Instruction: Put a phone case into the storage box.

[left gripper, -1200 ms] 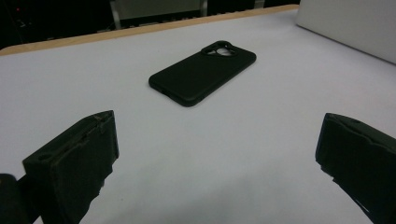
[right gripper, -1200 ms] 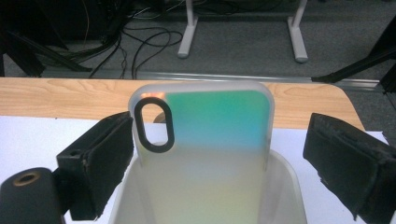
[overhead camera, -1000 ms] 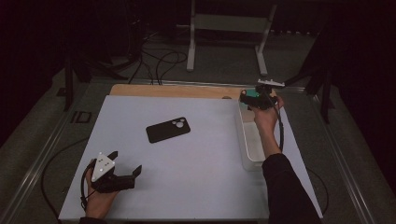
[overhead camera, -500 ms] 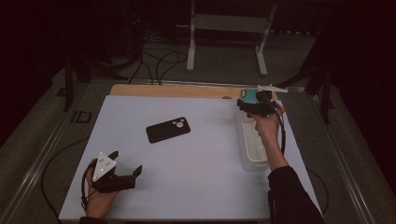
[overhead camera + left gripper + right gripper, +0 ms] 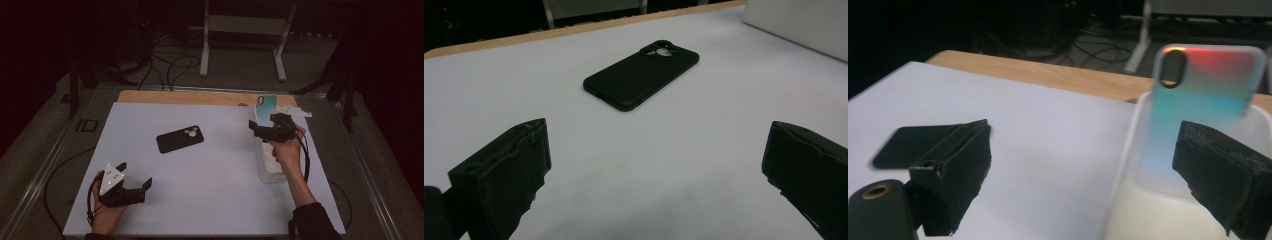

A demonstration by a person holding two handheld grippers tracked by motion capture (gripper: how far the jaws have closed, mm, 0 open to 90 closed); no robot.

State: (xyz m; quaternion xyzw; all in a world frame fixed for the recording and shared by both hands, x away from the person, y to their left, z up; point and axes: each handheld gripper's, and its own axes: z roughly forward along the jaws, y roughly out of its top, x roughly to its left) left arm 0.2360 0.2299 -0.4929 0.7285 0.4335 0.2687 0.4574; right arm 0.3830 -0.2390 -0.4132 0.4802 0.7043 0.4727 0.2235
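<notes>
The shiny case [image 5: 1198, 95] stands in the tray [image 5: 272, 172]; right claw [image 5: 265, 131] open (left claw [image 5: 134, 187] too). Black case [image 5: 180, 138] waits.

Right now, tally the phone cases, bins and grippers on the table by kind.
Phone cases: 2, a black soft one lying flat and an iridescent teal-pink one standing in the bin.
Clear plastic bins: 1
Grippers: 2, left and right.
Total: 5

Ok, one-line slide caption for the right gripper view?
Open right gripper faces an iridescent phone case standing upright in a clear tray; black phone case lies on the mat.
</notes>
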